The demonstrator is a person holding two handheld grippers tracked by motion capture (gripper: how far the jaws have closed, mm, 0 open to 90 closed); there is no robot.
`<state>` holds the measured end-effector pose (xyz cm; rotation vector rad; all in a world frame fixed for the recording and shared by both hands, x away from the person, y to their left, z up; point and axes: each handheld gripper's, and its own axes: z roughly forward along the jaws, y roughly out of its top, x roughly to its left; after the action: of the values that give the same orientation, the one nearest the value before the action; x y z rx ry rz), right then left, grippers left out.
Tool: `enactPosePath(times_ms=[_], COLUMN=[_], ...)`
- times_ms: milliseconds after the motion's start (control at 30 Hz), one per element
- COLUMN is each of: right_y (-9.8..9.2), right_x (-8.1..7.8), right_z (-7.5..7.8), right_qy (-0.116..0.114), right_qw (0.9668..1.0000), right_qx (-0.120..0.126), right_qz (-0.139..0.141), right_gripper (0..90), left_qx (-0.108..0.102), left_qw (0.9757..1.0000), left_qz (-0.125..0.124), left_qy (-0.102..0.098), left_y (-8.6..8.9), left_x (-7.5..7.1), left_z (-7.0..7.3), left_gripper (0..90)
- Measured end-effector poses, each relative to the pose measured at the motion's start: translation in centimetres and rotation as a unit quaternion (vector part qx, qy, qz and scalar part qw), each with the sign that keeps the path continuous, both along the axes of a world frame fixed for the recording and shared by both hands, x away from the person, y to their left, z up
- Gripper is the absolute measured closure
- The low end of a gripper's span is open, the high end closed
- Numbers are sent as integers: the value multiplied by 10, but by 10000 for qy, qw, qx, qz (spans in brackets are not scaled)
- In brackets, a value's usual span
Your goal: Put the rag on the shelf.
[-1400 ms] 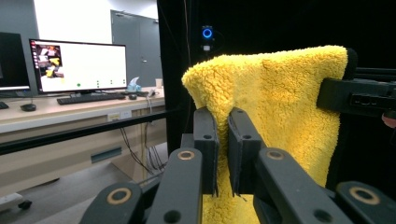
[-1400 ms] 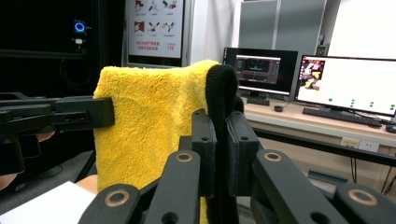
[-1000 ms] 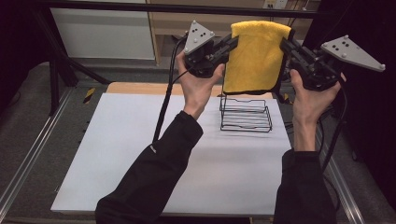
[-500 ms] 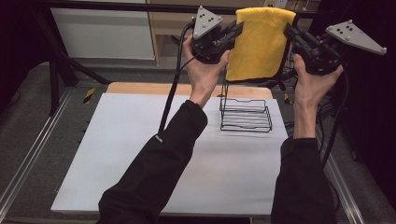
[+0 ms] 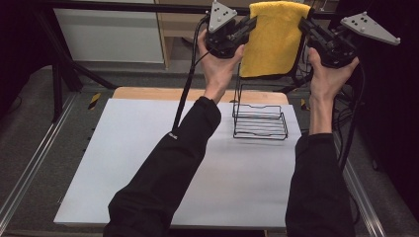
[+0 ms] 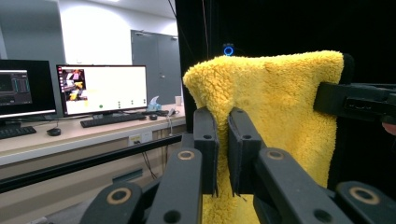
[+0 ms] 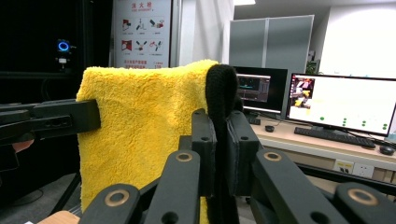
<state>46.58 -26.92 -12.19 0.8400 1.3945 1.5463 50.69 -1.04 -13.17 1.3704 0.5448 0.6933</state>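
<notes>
Yellow fleece towel [image 5: 274, 39], unlabelled, hangs clamped between left gripper [image 5: 245, 28] and right gripper [image 5: 307, 25].

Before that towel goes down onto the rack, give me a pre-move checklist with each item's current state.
1. Left tongs shut on the yellow towel edge: ok.
2. Right tongs shut on the opposite edge: ok.
3. Towel hangs spread between both tongs, off the table: ok.
4. Wire rack upright on the white table: ok.
5. Towel directly above the rack's top bar: cannot tell.
6. Grip depth enough to hold: cannot tell.
</notes>
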Motion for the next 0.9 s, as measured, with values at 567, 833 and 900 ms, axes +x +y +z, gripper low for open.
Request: enactPosePath(times_ms=[567,833,900], right_y=[-4,1,4], right_x=[27,35,36], right_z=[-21,-14,-9], right_qy=[270,211,151], right_qw=[9994,9992,9993], right_qx=[-189,-312,-302], right_qz=[76,132,174], right_gripper=[840,841,840], left_qx=[319,189,163], left_qw=[9995,9998,9998], left_qz=[52,21,37], left_qy=[48,-56,-111], left_y=[-2,7,11], left_x=[18,16,15], left_z=[-23,-23,-19], left_gripper=[830,830,830])
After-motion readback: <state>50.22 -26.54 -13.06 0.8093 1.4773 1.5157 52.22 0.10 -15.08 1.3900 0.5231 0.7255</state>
